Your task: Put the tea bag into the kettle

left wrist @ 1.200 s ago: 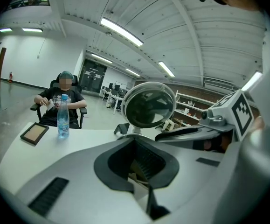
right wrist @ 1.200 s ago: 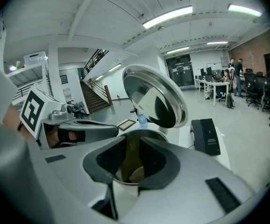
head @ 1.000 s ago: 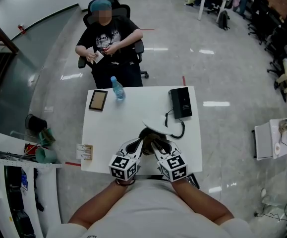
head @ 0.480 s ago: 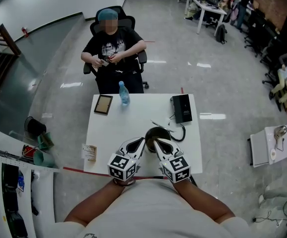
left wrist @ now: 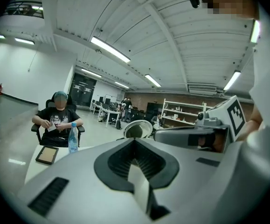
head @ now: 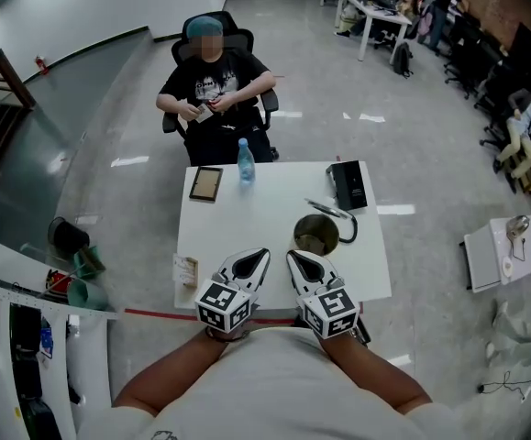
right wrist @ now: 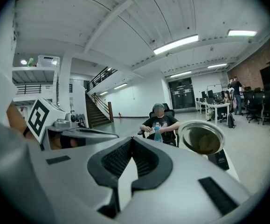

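Two pairs of fingers were pressed together tip to tip with nothing gripped: those of the left gripper (head: 262, 255) and of the right gripper (head: 293, 256), held side by side over the near edge of the white table (head: 265, 211). Just beyond the right one stood the kettle (head: 297, 236), its mouth open and brownish inside. Whether the tea bag lay in it could not be told. A small pale packet (head: 185, 269) sat at the table's left edge.
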Action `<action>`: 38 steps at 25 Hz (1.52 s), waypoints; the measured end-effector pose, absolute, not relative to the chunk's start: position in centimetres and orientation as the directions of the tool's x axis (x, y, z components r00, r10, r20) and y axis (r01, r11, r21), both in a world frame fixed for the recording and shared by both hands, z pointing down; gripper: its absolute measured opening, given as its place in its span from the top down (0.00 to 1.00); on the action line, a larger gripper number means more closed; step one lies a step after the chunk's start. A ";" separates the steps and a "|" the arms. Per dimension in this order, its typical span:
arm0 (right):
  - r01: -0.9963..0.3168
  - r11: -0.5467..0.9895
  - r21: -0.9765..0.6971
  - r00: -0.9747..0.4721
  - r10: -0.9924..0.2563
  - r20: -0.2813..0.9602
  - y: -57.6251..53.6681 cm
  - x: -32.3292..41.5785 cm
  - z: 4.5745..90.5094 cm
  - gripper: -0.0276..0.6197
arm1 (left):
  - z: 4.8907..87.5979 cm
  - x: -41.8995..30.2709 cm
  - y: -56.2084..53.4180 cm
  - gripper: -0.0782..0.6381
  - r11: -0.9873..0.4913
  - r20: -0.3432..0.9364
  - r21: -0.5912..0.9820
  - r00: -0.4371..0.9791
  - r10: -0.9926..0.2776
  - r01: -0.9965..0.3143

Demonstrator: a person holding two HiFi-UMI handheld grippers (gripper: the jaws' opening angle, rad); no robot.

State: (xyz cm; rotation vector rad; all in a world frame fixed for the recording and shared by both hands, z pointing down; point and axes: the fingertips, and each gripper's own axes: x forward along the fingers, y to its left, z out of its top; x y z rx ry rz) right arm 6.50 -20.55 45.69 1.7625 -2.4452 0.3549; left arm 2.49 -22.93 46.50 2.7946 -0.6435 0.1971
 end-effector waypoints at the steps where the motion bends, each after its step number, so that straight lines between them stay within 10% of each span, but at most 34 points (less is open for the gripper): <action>1: -0.947 0.294 -0.126 -0.316 -0.924 0.217 -20.2 5.7 45.6 0.94 | 46.4 1.6 -22.6 0.88 -0.868 0.186 0.223 0.893 -0.409 -0.444; 38: -0.967 0.202 -0.153 -0.236 -0.936 0.261 -6.8 -6.4 48.0 0.94 | 48.6 -9.2 -9.0 0.88 -0.875 0.172 0.286 0.920 -0.353 -0.390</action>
